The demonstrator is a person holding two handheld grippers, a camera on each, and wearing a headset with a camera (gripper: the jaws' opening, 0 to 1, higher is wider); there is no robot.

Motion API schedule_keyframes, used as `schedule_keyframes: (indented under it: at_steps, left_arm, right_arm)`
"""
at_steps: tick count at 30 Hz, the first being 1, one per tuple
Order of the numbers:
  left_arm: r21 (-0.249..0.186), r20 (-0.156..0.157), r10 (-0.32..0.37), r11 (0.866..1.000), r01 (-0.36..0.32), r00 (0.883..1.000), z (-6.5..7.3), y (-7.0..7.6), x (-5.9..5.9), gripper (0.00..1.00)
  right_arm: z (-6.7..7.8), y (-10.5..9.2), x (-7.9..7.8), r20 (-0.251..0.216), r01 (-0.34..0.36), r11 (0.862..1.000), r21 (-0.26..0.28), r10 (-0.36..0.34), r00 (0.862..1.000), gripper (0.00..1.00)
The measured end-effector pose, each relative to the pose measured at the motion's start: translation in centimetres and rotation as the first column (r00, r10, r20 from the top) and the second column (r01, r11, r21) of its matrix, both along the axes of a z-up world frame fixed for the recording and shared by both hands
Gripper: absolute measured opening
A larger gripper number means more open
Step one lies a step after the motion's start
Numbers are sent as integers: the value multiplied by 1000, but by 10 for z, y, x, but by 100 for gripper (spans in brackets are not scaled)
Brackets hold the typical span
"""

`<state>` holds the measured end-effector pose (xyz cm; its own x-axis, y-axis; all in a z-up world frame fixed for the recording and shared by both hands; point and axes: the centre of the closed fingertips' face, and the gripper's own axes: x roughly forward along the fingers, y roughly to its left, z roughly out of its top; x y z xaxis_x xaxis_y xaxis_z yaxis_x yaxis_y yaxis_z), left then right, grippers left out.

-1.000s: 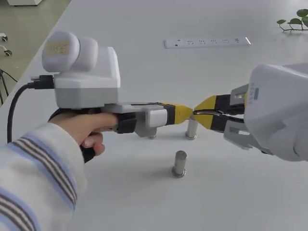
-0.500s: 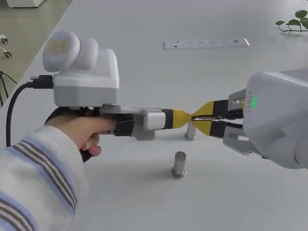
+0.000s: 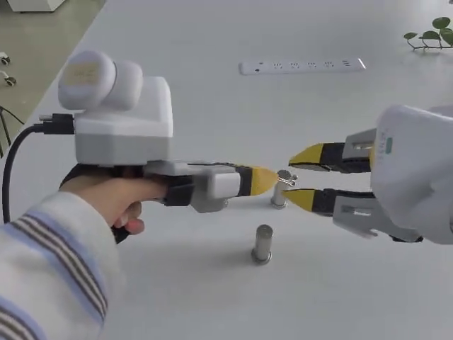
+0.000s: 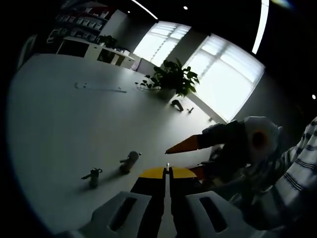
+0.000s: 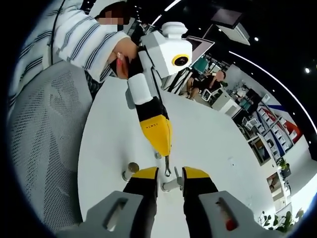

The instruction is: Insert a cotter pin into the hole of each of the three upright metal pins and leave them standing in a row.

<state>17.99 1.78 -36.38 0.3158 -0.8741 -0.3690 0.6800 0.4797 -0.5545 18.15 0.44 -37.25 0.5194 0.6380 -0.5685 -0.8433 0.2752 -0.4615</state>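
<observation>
Left gripper (image 3: 274,181), centre: jaws clenched on cotter (image 3: 286,181), tip-out, likely for threading | right gripper (image 3: 290,178): jaws released astride it | pin (image 3: 263,243) lower centre, upright on desk (image 3: 212,92)

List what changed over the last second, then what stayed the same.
The right gripper opened its jaws and let go of the cotter pin. Before, both grippers pinched it; now the left gripper holds it alone, jaws shut as before. The near metal pin stands upright where it was.

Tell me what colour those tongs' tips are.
Yellow, on left tongs and right tongs; clearest in head view.
</observation>
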Motion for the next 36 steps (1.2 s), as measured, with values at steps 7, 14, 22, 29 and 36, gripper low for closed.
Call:
schedule_keyframes:
  at_steps: [7,14,22,29,36]
  left_arm:
    - [-35,86,-27,999,30,996,13,2,-1,0]
    - [-49,166,-86,994,95,982,24,3,-9,0]
    - [-40,223,-138,988,150,965,27,2,-16,0]
    - [-21,260,-186,980,198,947,28,-1,-21,0]
    - [-18,269,-220,972,233,938,27,-3,-25,0]
  right_arm:
    - [-8,-5,-6,-222,65,985,157,-29,975,21]
    - [-2,-2,-10,-396,137,931,338,8,918,19]
    - [6,6,-16,-463,150,893,424,72,883,13]
    - [8,12,-24,-504,154,875,459,114,856,10]
    - [9,15,-30,-515,157,864,478,131,847,0]
